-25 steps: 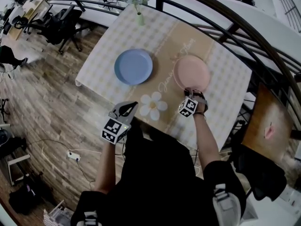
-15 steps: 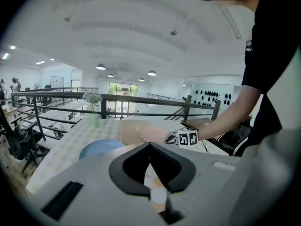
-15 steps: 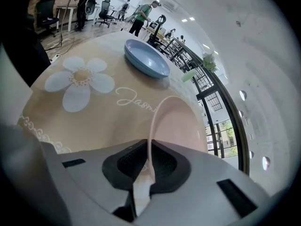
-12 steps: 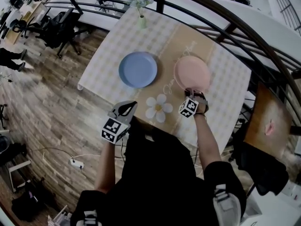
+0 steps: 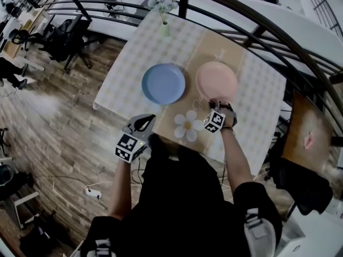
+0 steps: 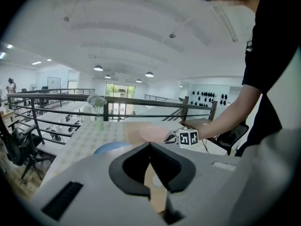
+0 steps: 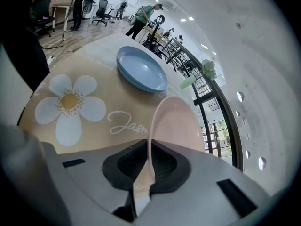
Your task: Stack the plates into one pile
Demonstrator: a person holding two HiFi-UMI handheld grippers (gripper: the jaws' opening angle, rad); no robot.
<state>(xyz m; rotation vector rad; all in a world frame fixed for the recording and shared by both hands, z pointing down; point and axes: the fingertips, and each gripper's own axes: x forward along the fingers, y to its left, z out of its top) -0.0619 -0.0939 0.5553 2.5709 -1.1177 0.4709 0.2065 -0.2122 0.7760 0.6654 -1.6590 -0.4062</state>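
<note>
A pink plate (image 5: 216,82) hangs over the tan runner, right of a blue plate (image 5: 163,83) that lies flat on the checked table (image 5: 257,100). My right gripper (image 5: 215,104) is shut on the pink plate's near rim. In the right gripper view the rim of the pink plate (image 7: 174,121) runs between the pads of the right gripper (image 7: 149,147), and the blue plate (image 7: 141,69) lies ahead to the left. My left gripper (image 5: 146,121) hovers at the table's near edge, below the blue plate. In its own view the left gripper (image 6: 150,145) has its tips together on nothing.
A vase of flowers (image 5: 165,28) stands at the table's far edge. A white daisy print (image 5: 188,126) marks the runner between my hands. A dark railing (image 5: 278,20) curves behind the table. A brown side table (image 5: 308,138) is at the right.
The pink plate in my right gripper has come closer to the blue plate. My left gripper has shifted rightward along the table's near edge, and it stays shut.
</note>
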